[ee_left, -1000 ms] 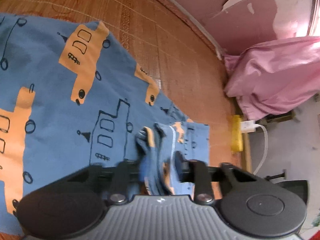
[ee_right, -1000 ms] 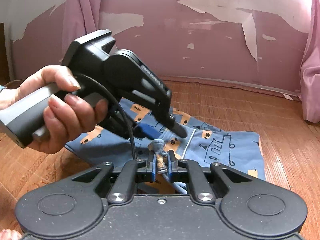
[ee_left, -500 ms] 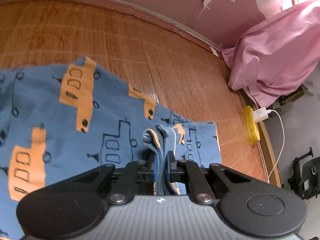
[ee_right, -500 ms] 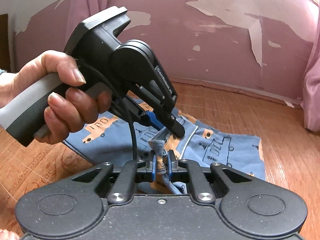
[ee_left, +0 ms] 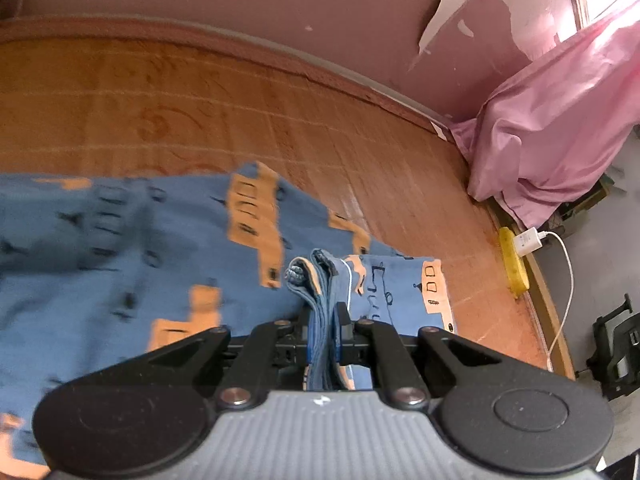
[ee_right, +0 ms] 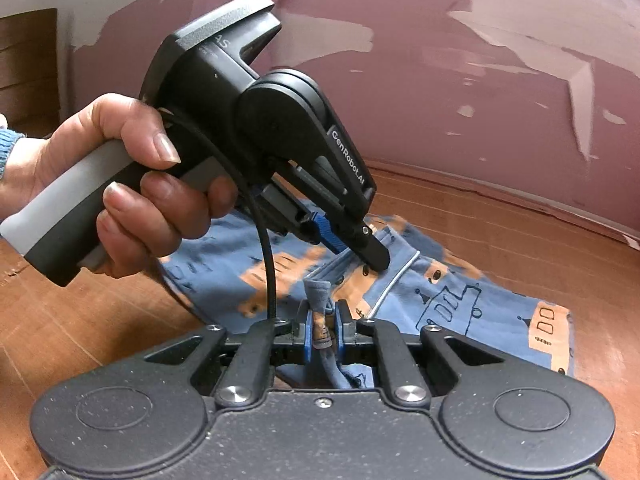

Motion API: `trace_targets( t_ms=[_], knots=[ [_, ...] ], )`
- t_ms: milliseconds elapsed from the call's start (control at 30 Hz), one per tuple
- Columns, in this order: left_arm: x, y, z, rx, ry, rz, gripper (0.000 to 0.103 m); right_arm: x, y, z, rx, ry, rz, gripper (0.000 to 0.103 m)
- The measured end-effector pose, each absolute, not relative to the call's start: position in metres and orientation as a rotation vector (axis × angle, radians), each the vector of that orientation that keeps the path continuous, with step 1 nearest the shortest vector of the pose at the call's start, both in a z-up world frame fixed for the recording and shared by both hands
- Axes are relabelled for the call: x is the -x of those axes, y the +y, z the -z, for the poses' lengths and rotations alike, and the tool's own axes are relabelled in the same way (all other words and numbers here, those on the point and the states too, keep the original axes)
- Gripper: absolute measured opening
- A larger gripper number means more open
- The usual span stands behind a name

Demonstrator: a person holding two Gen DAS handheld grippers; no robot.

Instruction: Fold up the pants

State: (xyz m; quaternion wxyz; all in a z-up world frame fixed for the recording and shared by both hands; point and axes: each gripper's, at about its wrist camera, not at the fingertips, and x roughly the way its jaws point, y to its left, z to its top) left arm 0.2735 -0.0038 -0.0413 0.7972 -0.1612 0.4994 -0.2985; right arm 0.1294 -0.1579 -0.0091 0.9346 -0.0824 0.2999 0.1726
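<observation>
Blue pants [ee_left: 160,248] with orange vehicle prints lie on a woven mat. My left gripper [ee_left: 323,332] is shut on a bunched fold of several fabric layers at the near edge of the pants. The right wrist view shows the same pants [ee_right: 460,300] spread ahead, and my right gripper [ee_right: 322,330] is shut on a grey-blue bunched edge with a cord. The left gripper [ee_right: 372,256], held by a hand [ee_right: 132,184], pinches the cloth just beyond and above my right one.
The woven mat [ee_left: 200,112] runs back to a peeling pink wall [ee_left: 280,0]. A pink curtain [ee_left: 552,128] hangs at the right. A yellow power strip [ee_left: 512,264] with a white charger and cable sits on the mat's right edge.
The left gripper shut on the bunched fold, then lifted and tilted up, so more wall shows. In the right wrist view it rose and came closer. The right gripper stayed shut on the cloth.
</observation>
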Motion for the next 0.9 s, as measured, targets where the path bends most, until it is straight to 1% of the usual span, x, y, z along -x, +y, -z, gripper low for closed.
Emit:
trace_targets(
  t_ms=[233,300,333,367,400,433,467,500,533,567,633,667,733,900],
  knots=[
    [-0.270,0.020,0.039,0.240,1.044,0.582,0.010,-0.143,-0.123,0.018,0.204,0.651,-0.422,0.013],
    [-0.268,0.019,0.043,0.191,1.045,0.566,0.012,-0.147,-0.115,0.026,0.221,0.690,-0.447,0.019],
    [-0.266,0.018,0.045,0.159,1.040,0.558,0.016,-0.148,-0.113,0.027,0.226,0.696,-0.456,0.020],
    [-0.264,0.018,0.045,0.128,1.029,0.553,0.025,-0.147,-0.114,0.026,0.224,0.689,-0.461,0.023],
    [-0.262,0.017,0.043,0.095,1.013,0.546,0.030,-0.147,-0.117,0.023,0.216,0.688,-0.471,0.032],
    [-0.259,0.018,0.040,0.064,0.991,0.537,0.036,-0.145,-0.122,0.020,0.213,0.692,-0.481,0.041],
    [-0.255,0.018,0.035,0.033,0.964,0.522,0.046,-0.142,-0.130,0.016,0.219,0.687,-0.481,0.059],
    [-0.251,0.019,0.031,0.015,0.940,0.508,0.052,-0.139,-0.138,0.011,0.225,0.674,-0.476,0.073],
    [-0.246,0.020,0.026,-0.001,0.910,0.484,0.062,-0.136,-0.150,0.006,0.234,0.654,-0.467,0.078],
    [-0.240,0.021,0.022,-0.011,0.880,0.461,0.066,-0.134,-0.162,0.001,0.248,0.633,-0.442,0.082],
    [-0.230,0.017,0.016,-0.022,0.826,0.412,0.069,-0.135,-0.188,-0.006,0.301,0.581,-0.317,0.086],
    [-0.224,0.013,0.014,-0.026,0.796,0.371,0.073,-0.140,-0.199,-0.008,0.335,0.561,-0.241,0.091],
    [-0.215,0.004,0.017,-0.056,0.759,0.304,0.076,-0.162,-0.221,-0.005,0.407,0.546,-0.064,0.096],
    [-0.204,-0.035,0.039,-0.352,0.702,0.152,0.076,-0.215,-0.251,0.028,0.467,0.609,0.079,0.097]
  ],
)
